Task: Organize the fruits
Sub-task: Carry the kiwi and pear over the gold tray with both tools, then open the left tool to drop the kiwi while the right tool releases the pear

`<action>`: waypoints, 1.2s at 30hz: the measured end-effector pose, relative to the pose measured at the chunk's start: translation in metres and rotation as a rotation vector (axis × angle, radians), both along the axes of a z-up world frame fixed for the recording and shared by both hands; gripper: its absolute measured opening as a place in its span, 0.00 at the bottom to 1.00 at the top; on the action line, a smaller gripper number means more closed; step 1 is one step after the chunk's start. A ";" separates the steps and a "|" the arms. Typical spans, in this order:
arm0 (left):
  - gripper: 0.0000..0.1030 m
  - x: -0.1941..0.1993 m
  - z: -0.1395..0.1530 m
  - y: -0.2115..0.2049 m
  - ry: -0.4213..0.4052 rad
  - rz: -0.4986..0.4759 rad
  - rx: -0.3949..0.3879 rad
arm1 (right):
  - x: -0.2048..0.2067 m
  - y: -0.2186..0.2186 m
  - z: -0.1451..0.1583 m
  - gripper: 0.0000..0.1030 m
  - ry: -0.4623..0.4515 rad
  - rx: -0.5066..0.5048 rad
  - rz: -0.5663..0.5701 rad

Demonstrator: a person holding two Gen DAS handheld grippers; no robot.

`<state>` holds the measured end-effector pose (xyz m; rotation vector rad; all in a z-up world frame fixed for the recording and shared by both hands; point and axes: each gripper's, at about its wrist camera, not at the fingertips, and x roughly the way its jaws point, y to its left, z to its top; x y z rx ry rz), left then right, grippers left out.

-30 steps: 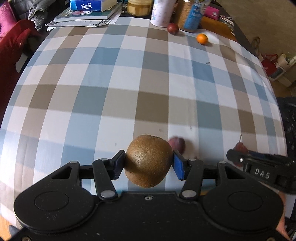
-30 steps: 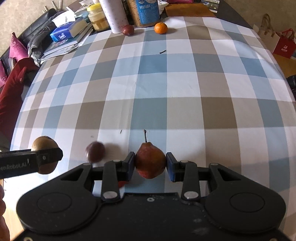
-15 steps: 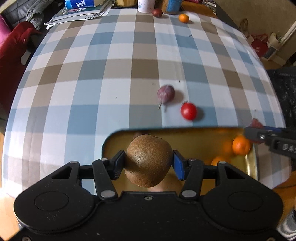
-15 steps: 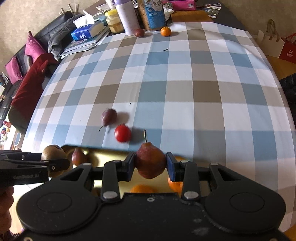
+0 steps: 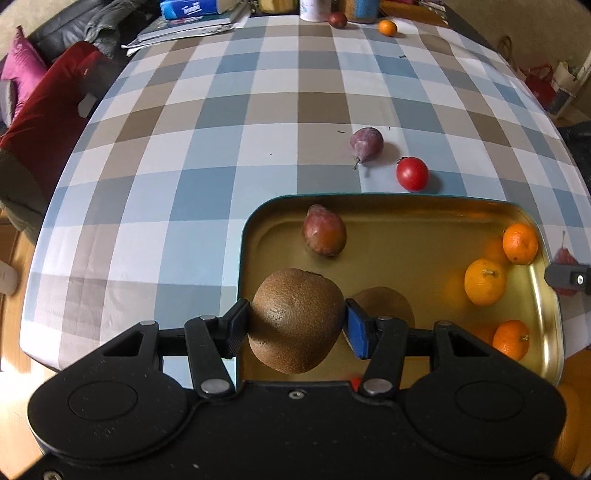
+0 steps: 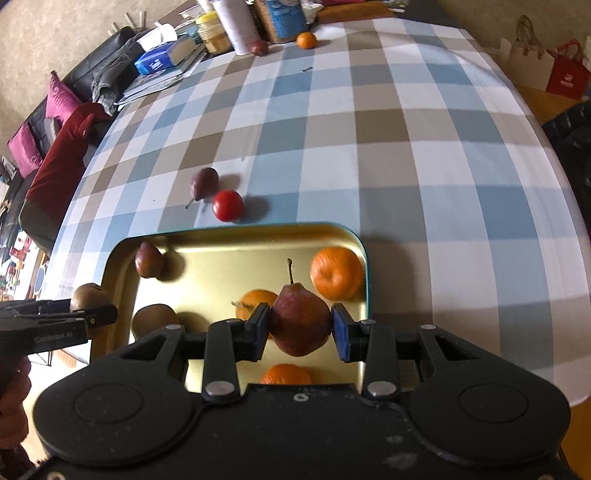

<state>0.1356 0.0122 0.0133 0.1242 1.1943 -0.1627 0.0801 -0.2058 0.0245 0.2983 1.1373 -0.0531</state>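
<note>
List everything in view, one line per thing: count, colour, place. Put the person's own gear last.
tray: one, gold inside with a teal rim, near edge of the table
tablecloth: one, blue, tan and white checks, covering the table
held kiwi: one, brown, over the tray's left end
held pear: one, red-brown, over the tray's right part
tray fruit: three oranges, one kiwi, one reddish pear
purple pear and red tomato: one each, on the cloth just beyond the tray
far orange and dark fruit: one each, far end, by jars and books
sofa cushions: magenta and dark red, left of the table
left gripper: jaws clamping the kiwi
right gripper: jaws clamping the pear
</note>
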 end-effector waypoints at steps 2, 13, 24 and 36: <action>0.58 -0.003 -0.005 0.001 0.004 0.009 -0.006 | -0.005 -0.002 -0.005 0.36 0.009 0.010 -0.019; 0.58 -0.011 -0.022 0.006 0.019 0.043 -0.021 | -0.015 -0.004 -0.029 0.36 0.049 -0.010 -0.064; 0.57 -0.009 -0.016 0.008 -0.012 0.051 -0.031 | -0.008 0.001 -0.026 0.37 0.052 -0.006 -0.040; 0.58 -0.010 -0.007 -0.002 -0.029 0.053 -0.034 | -0.006 0.001 -0.019 0.37 0.044 -0.009 -0.044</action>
